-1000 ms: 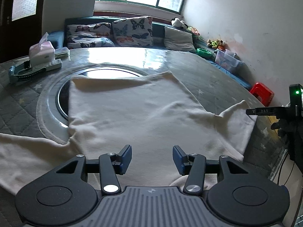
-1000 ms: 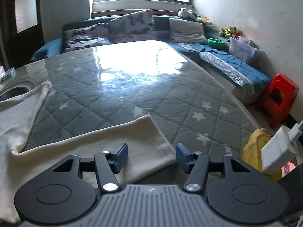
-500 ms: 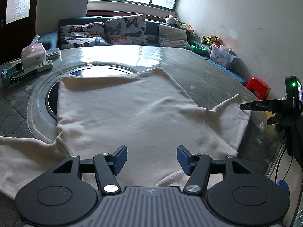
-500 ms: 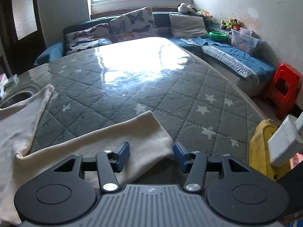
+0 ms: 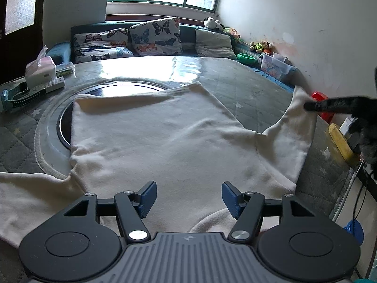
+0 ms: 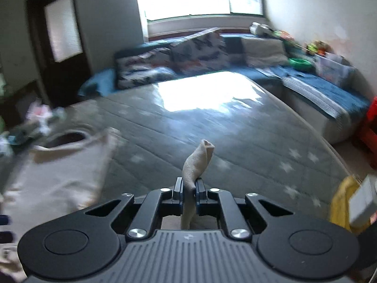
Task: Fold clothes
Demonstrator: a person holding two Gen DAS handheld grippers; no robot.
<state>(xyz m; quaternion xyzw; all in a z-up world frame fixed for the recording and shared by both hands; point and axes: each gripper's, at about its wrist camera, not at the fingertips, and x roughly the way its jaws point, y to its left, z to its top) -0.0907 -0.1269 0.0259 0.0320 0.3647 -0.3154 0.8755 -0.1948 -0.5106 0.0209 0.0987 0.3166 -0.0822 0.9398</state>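
Butterfly cushions (image 5: 154, 36), tissue box (image 5: 40, 70), red stool (image 5: 323, 112), quilted star-patterned table cover (image 6: 247, 139).

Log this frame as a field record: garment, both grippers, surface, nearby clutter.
garment: cream long-sleeved fleece top, spread flat, hem toward the window
right sleeve: end lifted off the surface
right gripper: shut on the sleeve end, view motion-blurred
left gripper: open, blue pads apart, over the near edge of the top, holding nothing
surface: grey quilted star-print table cover under glossy film
inset: round glass turntable, partly under the top
clutter: tissue box far left
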